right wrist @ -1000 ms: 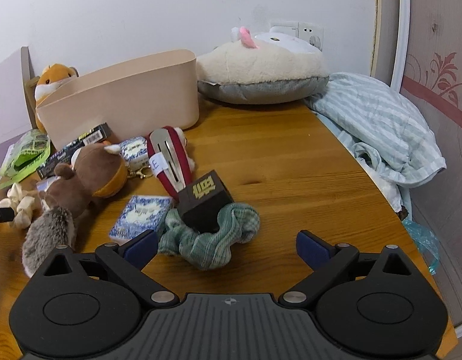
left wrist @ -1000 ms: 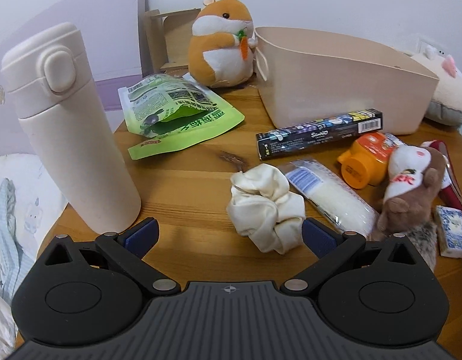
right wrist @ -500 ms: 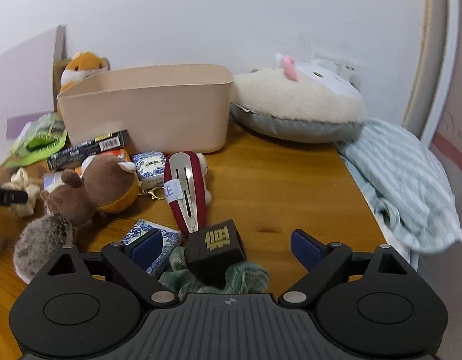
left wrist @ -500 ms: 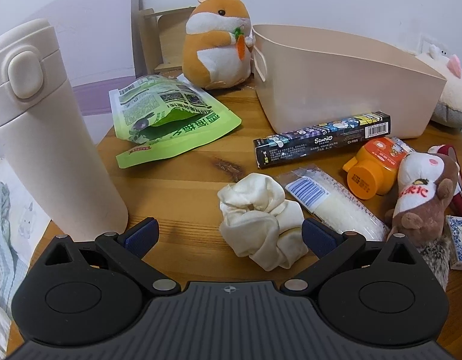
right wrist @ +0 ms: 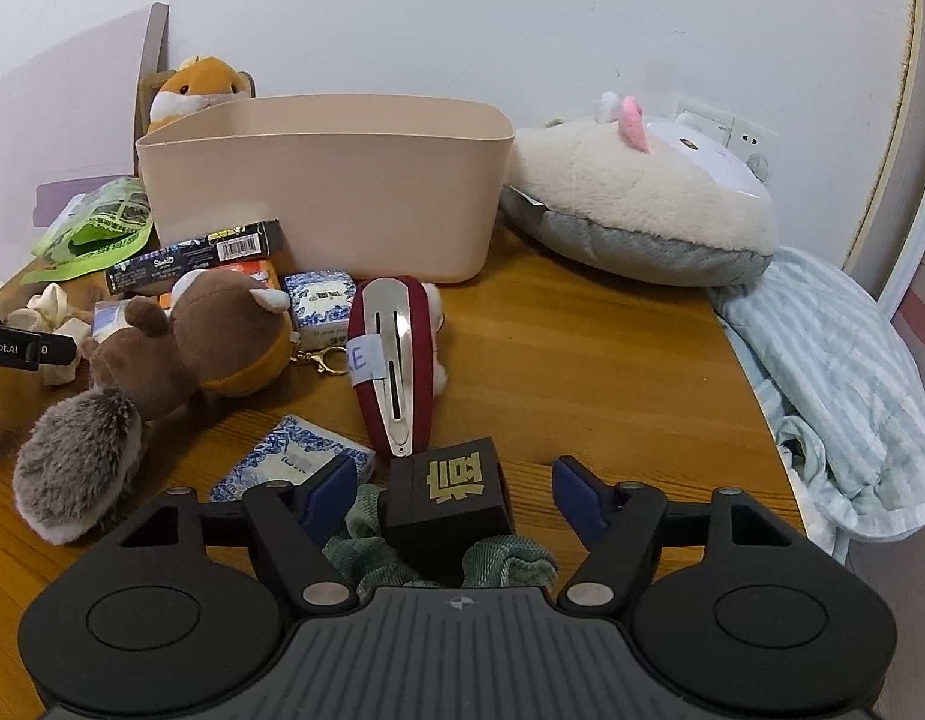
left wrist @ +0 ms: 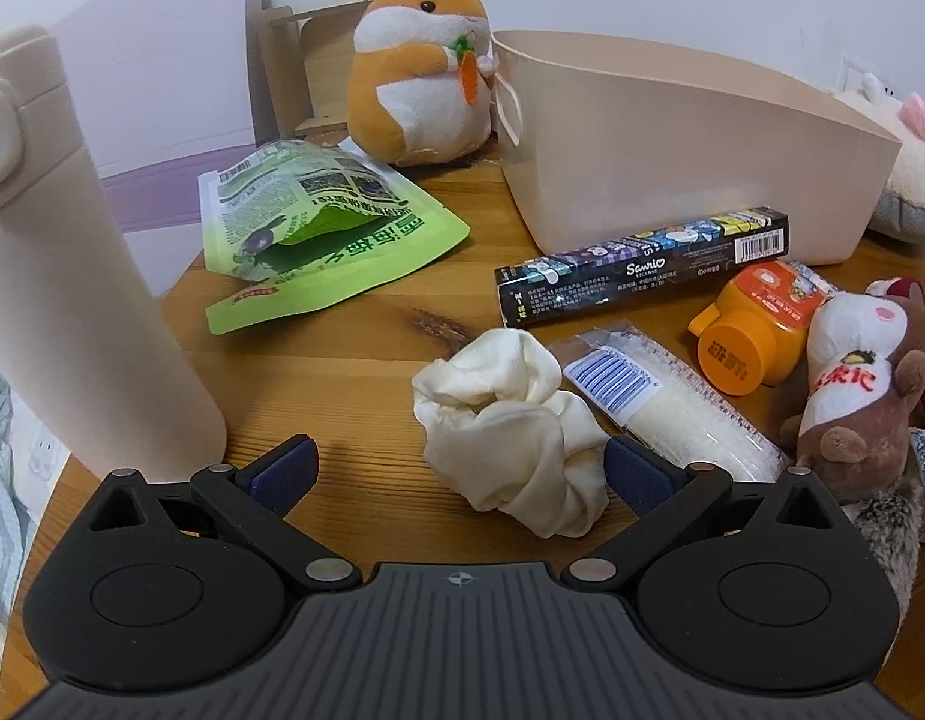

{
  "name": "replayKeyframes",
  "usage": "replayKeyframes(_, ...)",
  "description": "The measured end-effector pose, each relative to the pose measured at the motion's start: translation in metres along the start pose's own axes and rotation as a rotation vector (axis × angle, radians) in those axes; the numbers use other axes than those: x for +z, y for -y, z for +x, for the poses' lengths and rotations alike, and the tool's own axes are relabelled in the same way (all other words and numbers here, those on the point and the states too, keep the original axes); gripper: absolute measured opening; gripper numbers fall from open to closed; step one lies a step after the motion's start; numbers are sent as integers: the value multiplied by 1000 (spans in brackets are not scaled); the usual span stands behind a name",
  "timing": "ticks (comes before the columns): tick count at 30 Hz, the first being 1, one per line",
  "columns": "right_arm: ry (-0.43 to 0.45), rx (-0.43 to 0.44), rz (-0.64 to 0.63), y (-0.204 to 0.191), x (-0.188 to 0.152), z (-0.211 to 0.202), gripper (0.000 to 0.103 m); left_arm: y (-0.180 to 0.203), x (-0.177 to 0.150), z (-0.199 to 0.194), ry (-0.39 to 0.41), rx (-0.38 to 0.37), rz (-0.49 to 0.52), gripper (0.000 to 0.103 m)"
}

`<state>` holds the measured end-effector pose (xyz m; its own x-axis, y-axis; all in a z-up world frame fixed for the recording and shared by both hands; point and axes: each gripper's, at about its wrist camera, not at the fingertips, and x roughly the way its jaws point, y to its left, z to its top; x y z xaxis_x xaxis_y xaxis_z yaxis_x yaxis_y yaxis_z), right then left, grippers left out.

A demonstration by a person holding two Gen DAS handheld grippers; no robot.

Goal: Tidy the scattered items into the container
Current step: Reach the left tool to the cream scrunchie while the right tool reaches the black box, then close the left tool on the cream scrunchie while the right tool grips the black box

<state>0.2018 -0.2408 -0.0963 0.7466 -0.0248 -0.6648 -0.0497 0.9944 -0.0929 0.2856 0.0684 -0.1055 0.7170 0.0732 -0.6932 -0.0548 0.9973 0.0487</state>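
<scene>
As its jaws close, the right gripper [right wrist: 453, 489] straddles a black block [right wrist: 444, 495] (not yet pinched); the left gripper [left wrist: 456, 468] gapes around a scrunchie [left wrist: 510, 432], ready to grasp.

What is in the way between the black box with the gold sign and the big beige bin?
The dark red hair clip lies right between the black box and the beige bin, with a blue-patterned packet beside it.
</scene>
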Motion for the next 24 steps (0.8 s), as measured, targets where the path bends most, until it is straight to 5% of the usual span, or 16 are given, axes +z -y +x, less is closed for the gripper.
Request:
replayKeyframes(7,-34,-4,3,-1,0,6,56,2,0,6,-16,-4,3,103)
replayKeyframes(15,-43,8,9,-2,1,6,47,2,3,3,-15,-36,-17,59)
replayKeyframes(24,-31,16,32,1,2,1,43,2,2,-2,-18,-47,-19,30)
